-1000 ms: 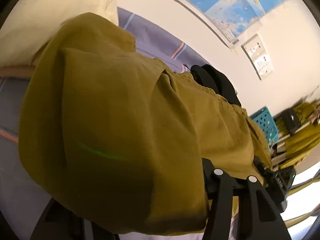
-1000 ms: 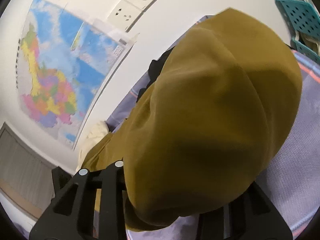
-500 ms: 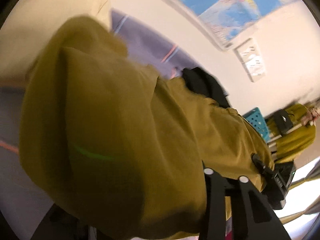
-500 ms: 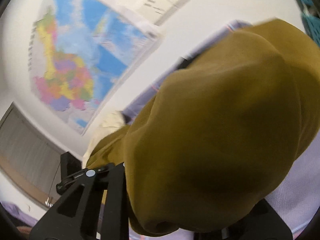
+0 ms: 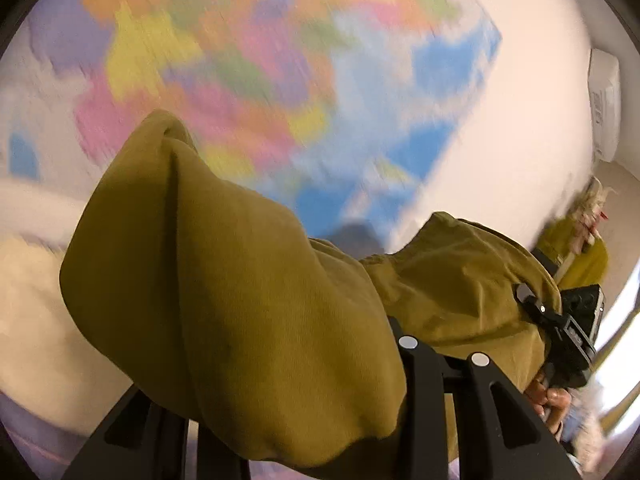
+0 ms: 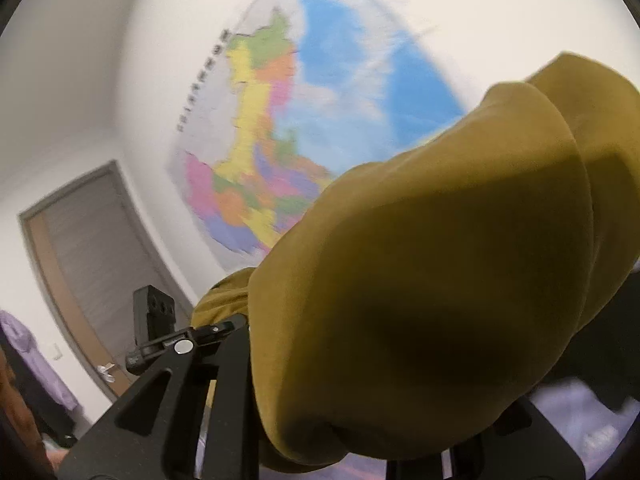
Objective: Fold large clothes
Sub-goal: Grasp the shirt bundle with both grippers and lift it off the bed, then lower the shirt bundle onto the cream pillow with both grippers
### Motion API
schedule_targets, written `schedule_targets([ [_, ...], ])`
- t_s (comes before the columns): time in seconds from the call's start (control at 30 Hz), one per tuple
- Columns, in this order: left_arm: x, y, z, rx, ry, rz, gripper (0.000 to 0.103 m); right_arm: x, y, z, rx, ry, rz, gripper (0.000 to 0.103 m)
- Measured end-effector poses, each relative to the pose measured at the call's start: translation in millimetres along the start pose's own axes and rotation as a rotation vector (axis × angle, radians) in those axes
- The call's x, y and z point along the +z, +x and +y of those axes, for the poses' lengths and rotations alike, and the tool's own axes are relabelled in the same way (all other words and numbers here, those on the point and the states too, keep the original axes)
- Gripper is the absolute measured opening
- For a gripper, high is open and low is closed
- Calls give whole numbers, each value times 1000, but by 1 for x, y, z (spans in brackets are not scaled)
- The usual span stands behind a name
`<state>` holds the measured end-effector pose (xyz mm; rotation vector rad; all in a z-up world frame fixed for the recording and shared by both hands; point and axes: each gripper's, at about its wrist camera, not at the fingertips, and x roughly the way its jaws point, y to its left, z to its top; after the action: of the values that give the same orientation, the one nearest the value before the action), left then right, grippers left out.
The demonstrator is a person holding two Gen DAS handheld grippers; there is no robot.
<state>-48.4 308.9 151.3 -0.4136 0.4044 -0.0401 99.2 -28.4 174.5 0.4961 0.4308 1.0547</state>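
An olive-yellow garment (image 5: 256, 312) bulges between the fingers of my left gripper (image 5: 280, 432), which is shut on it and raised toward the wall. The cloth runs right to my right gripper, seen in the left wrist view (image 5: 560, 328). In the right wrist view the same garment (image 6: 440, 288) fills the lower right, clamped in my right gripper (image 6: 352, 440). My left gripper shows behind it (image 6: 160, 332). The fingertips of both grippers are hidden by cloth.
A coloured wall map (image 5: 280, 72) covers the wall ahead, also in the right wrist view (image 6: 280, 120). A grey door (image 6: 88, 256) stands at the left. A cream pillow (image 5: 36, 320) lies at the left, lilac bedding (image 6: 580, 420) below, dark clothes (image 6: 600, 336) at right.
Both grippers have swung sharply upward with the garment. The views have left the bed and now face the map and upper wall. The grip on the cloth has held.
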Motion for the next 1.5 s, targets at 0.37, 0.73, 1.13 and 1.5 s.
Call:
schedule_targets([
  [0.37, 62, -42, 212, 486, -59, -222, 36, -78, 265, 42, 240, 45, 147, 21],
  [0.73, -44, -21, 374, 685, -336, -40, 47, -192, 306, 23, 217, 123, 627, 69],
  [1.13, -64, -82, 316, 743, -281, 19, 71, -114, 209, 7, -51, -136, 455, 60],
  [1.5, -58, -65, 277, 795, -24, 19, 87, -165, 305, 15, -124, -323, 677, 49],
])
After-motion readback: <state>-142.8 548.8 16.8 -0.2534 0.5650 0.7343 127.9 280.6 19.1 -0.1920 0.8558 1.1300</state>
